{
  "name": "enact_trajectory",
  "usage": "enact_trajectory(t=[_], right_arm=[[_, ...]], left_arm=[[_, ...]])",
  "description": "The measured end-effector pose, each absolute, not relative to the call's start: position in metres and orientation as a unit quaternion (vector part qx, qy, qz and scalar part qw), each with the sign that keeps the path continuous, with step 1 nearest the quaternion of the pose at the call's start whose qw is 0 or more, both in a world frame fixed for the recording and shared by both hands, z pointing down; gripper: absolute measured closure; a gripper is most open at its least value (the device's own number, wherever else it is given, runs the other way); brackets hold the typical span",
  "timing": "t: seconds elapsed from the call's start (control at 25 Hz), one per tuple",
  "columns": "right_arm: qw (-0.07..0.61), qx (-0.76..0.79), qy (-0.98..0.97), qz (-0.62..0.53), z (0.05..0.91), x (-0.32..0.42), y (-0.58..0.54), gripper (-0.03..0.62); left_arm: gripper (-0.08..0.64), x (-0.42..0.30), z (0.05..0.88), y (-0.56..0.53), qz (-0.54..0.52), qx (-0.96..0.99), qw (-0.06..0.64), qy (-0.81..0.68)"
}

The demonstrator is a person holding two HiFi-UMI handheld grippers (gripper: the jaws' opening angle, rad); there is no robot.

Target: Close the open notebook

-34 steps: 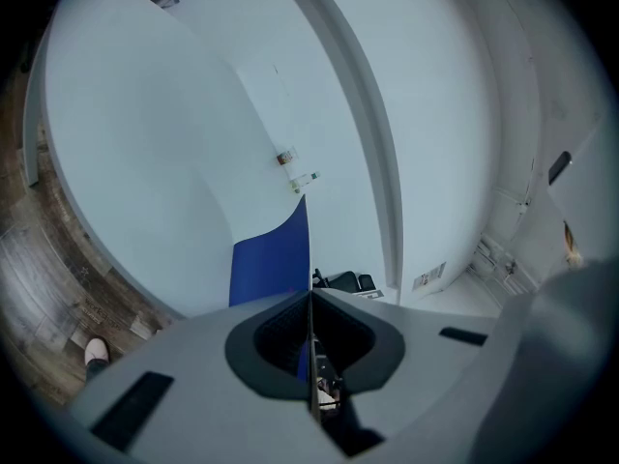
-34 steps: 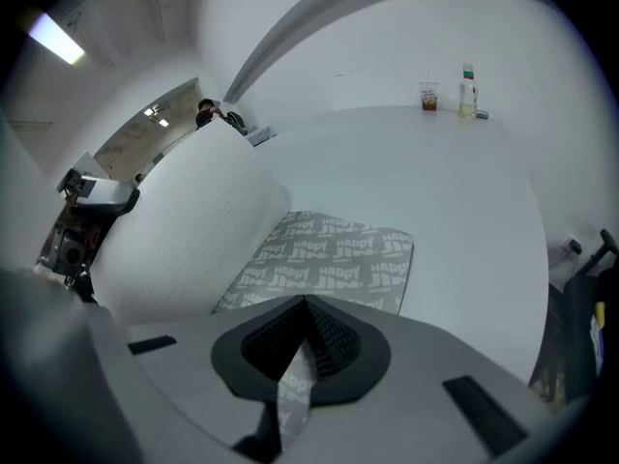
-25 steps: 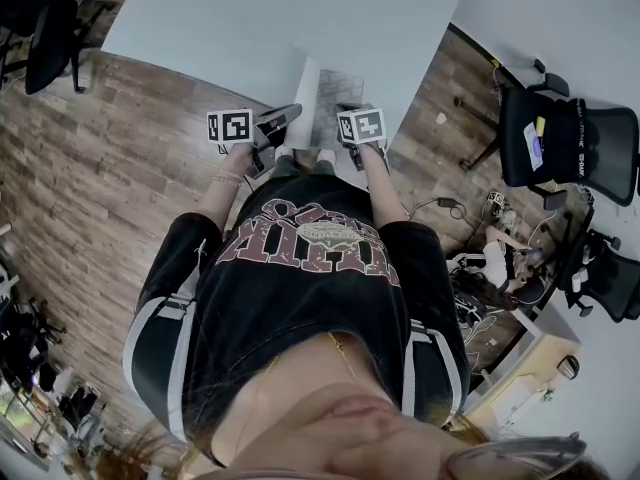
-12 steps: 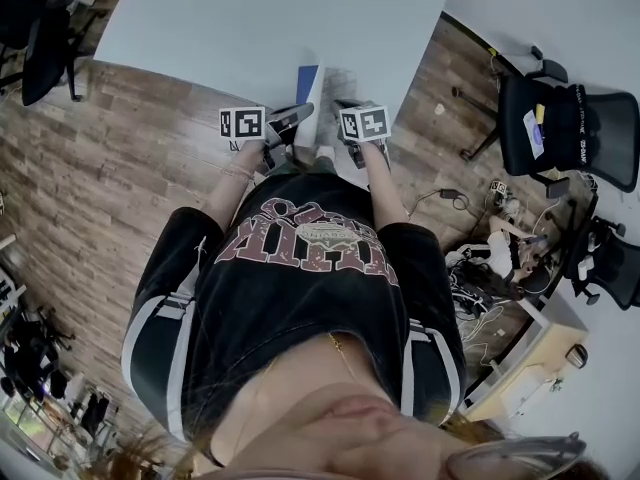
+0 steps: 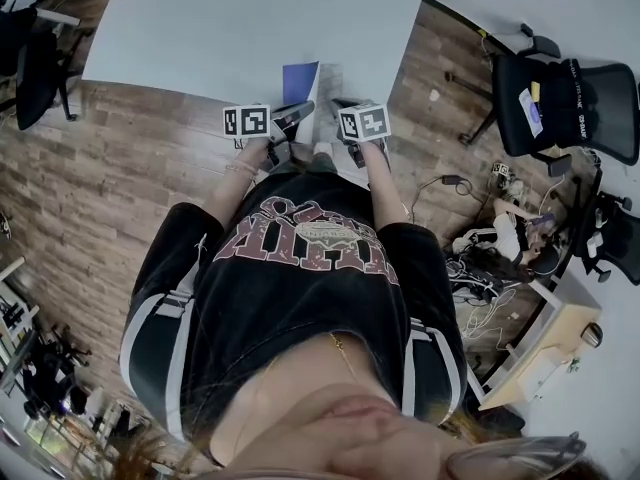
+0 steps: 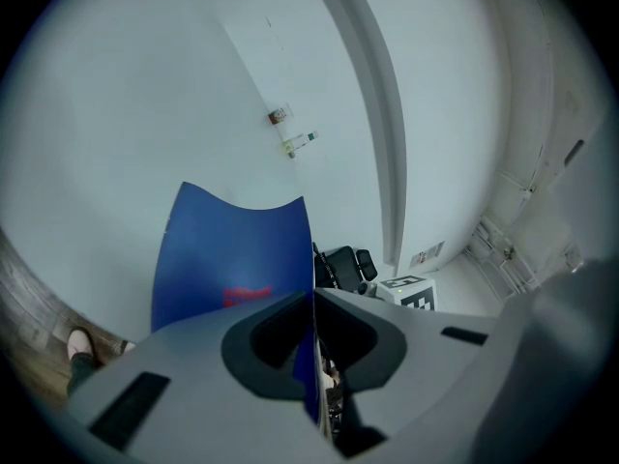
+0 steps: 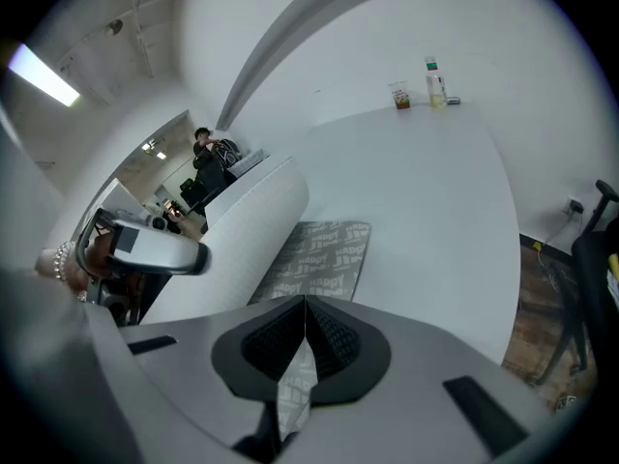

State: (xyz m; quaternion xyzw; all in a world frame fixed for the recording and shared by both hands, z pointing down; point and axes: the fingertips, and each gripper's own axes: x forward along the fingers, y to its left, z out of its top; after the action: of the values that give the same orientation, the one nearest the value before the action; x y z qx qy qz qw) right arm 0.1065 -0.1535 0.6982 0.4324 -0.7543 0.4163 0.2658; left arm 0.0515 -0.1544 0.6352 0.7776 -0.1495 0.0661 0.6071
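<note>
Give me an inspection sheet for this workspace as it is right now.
surface: white table
job's things: notebook part open, blue cover raised, grey patterned cover on the table
clutter: cup and bottle at the table's far edge
grippers: left gripper pinches the blue cover, jaws just been opening; right gripper shut on the grey patterned cover
cables: cable tangle on the wood floor, right side
surroundings: wood floor, black office chair

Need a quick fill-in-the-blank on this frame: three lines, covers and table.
1. The right tool is shut on the patterned cover, coloured ___.
2. The upright cover, lifted off the table, is ___.
3. The notebook lies on a ___ table.
Missing words: grey; blue; white.
</note>
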Motion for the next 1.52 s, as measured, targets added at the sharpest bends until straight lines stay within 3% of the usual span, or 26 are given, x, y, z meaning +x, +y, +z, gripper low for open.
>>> enact_trajectory(t=[0.72, 1.0, 1.32, 1.52], right_arm=[[0.239, 0.455, -0.743, 0.429, 0.694, 0.139, -0.128, 0.572], [0.230, 0.461, -0.741, 0.431, 0.691, 0.152, -0.122, 0.572], [0.234, 0.458, -0.742, 0.431, 0.695, 0.161, -0.119, 0.572], [0.237, 0.450, -0.748, 0.426, 0.694, 0.156, -0.119, 0.572]], left_arm=[[0.456, 0.093, 0.676, -0.148, 0.134, 0.765, 0.605, -0.175], [0.411, 0.108, 0.685, -0.143, 0.152, 0.758, 0.604, -0.196], [0.450, 0.115, 0.694, -0.142, 0.151, 0.749, 0.615, -0.195], [0.512, 0.108, 0.684, -0.139, 0.163, 0.782, 0.568, -0.198]])
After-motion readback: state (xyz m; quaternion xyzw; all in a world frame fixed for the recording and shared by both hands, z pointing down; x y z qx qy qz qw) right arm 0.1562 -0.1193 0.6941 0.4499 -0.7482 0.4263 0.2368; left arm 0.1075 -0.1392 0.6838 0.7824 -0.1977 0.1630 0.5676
